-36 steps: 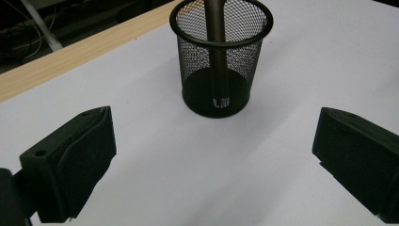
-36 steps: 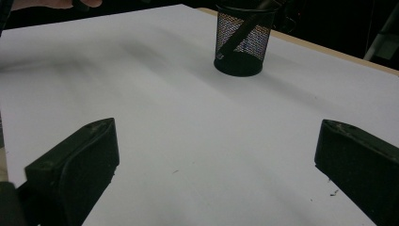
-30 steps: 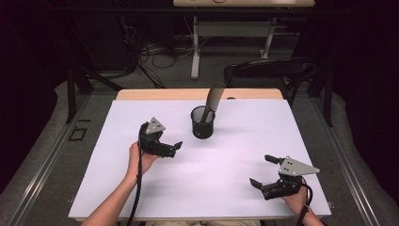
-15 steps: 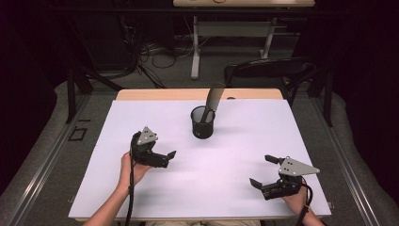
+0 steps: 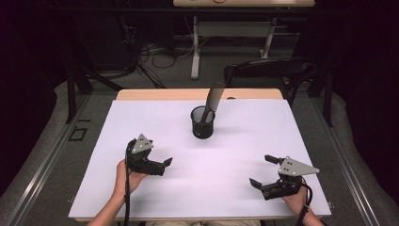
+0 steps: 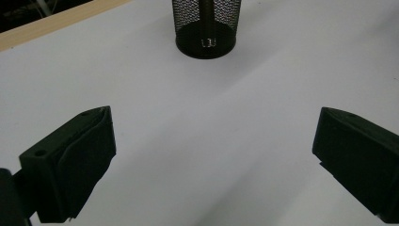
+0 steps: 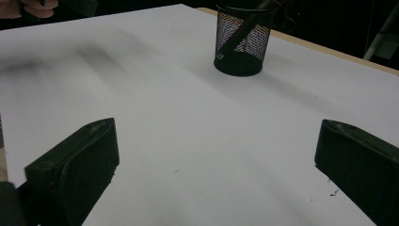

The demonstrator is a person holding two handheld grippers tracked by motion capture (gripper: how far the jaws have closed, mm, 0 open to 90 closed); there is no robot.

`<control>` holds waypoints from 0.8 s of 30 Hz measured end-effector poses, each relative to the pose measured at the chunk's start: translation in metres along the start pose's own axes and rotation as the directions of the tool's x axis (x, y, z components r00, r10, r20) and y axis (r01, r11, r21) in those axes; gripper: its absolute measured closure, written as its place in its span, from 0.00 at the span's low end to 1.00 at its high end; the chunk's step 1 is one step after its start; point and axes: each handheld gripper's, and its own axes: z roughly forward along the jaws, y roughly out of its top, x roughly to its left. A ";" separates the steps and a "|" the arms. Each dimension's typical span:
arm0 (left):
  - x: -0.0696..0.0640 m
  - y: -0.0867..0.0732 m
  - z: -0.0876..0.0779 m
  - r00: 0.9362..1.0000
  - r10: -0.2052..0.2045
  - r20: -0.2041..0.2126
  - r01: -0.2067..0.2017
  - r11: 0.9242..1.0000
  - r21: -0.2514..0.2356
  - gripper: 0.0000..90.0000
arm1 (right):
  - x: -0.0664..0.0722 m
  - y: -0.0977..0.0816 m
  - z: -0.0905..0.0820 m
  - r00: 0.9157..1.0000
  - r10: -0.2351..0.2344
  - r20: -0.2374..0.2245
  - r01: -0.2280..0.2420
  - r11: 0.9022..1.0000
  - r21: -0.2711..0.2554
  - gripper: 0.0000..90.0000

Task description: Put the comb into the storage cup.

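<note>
Table: smooth matt white sheet; bare pale wood edge at 12 o'clock. Cup, just past centre toward 12 o'clock: black wire mesh, solid black base with slight sheen. Dark flat tool leaning in it: matt, plastic-looking. Left gripper at 8 o'clock, right gripper at 4 o'clock: matt black plastic, pads faintly scuffed; dull grey plates on top.

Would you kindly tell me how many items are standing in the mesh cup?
1: a dark flat tool leans in the black mesh cup at the table's far centre. Something shorter could be hidden inside.
</note>
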 end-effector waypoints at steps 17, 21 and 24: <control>-0.001 -0.021 -0.019 0.999 -0.022 -0.031 0.021 1.000 -0.020 0.00 | 0.000 0.000 0.000 1.000 0.001 -0.001 -0.001 1.000 0.000 0.00; 0.000 -0.027 -0.022 0.999 -0.028 -0.039 0.028 1.000 -0.013 0.00 | 0.000 0.000 0.000 1.000 0.000 0.001 0.000 1.000 0.000 0.00; 0.000 -0.030 -0.025 0.999 -0.033 -0.040 0.032 0.999 -0.015 0.00 | 0.000 0.000 0.001 1.000 0.002 0.000 -0.002 1.000 0.003 0.00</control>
